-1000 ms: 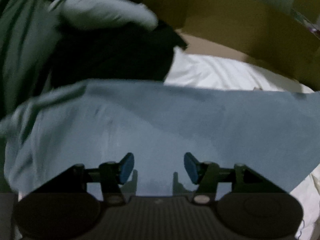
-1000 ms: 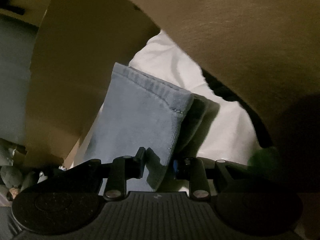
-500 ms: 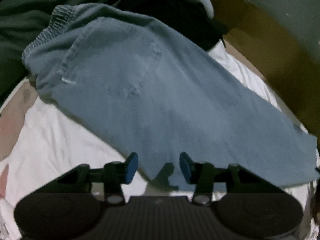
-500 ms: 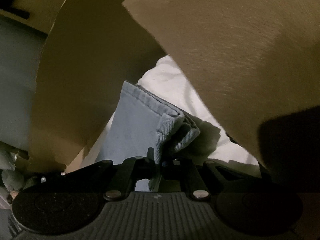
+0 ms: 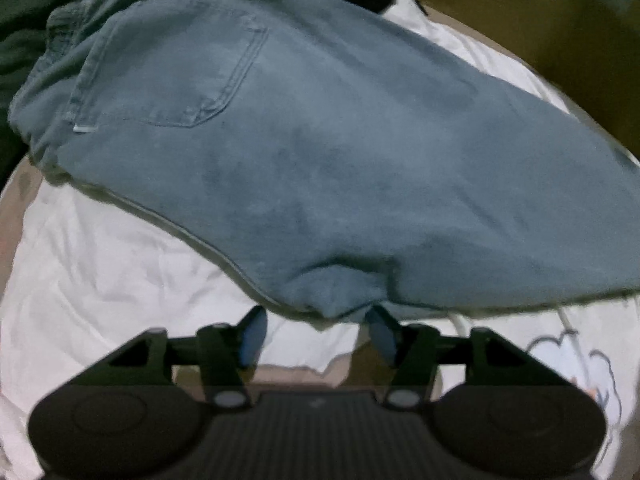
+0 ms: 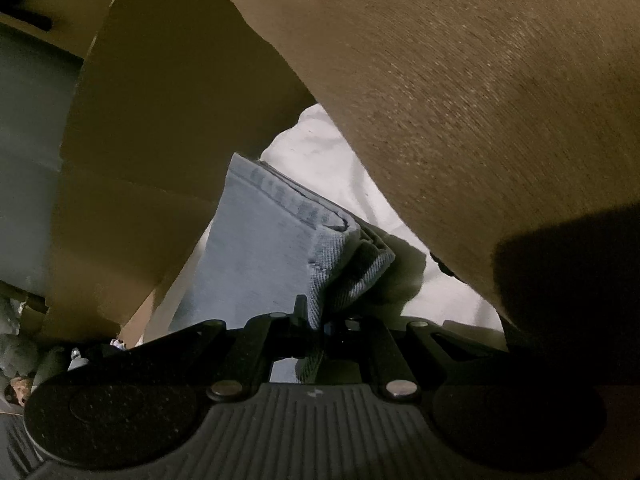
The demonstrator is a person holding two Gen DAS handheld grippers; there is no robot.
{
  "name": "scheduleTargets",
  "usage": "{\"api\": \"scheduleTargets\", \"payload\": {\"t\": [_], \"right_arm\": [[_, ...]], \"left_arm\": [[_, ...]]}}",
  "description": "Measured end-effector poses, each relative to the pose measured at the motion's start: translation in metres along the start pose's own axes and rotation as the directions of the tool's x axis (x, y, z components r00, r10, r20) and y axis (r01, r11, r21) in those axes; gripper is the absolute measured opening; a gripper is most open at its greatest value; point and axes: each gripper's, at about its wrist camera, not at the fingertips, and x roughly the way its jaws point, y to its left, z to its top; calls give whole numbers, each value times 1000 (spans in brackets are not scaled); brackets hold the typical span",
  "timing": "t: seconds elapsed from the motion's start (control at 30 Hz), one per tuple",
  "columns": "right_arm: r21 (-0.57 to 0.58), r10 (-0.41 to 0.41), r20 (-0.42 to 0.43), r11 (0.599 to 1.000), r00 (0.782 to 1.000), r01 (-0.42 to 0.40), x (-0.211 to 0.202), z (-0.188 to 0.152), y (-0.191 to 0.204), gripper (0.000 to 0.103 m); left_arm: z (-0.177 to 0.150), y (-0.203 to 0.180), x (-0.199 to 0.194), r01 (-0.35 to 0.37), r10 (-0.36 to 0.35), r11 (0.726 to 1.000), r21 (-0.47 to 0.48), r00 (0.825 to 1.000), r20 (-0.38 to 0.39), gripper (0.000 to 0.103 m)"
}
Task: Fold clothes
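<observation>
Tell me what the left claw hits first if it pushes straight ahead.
Most likely the jeans: their near edge bulges just ahead of the open left claw, above the white sheet. Depth is unclear, so it might slip under the edge.

Both of my cameras see a dim scene inside round fisheye frames with black corners and bent edges. In my left view the jeans look soft and smeared, and the white sheet is the brightest patch. In my right view the cardboard is grainy, with a hard dark shadow low on its right.
</observation>
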Motion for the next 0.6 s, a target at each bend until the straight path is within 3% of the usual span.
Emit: {"api": "scheduleTargets", "payload": {"t": [0.13, 0.27, 0.37, 0.6], "right_arm": [[-5, -1, -5, 1000, 1000, 1, 2, -1, 2, 5], [-12, -3, -11, 1000, 1000, 3, 5, -2, 5, 5], [-15, -7, -9, 1000, 1000, 7, 5, -1, 4, 5], [-23, -10, -14, 1000, 1000, 10, 9, -3, 8, 6]], "left_arm": [[-6, -1, -4, -32, 34, 999, -33, 995, 89, 57], [-11, 7, -18, -14, 28, 995, -95, 988, 151, 35], [-15, 10, -21, -2, 18, 995, -102, 987, 162, 26], [-20, 15, -24, 17, -1, 993, -114, 991, 137, 17]]}}
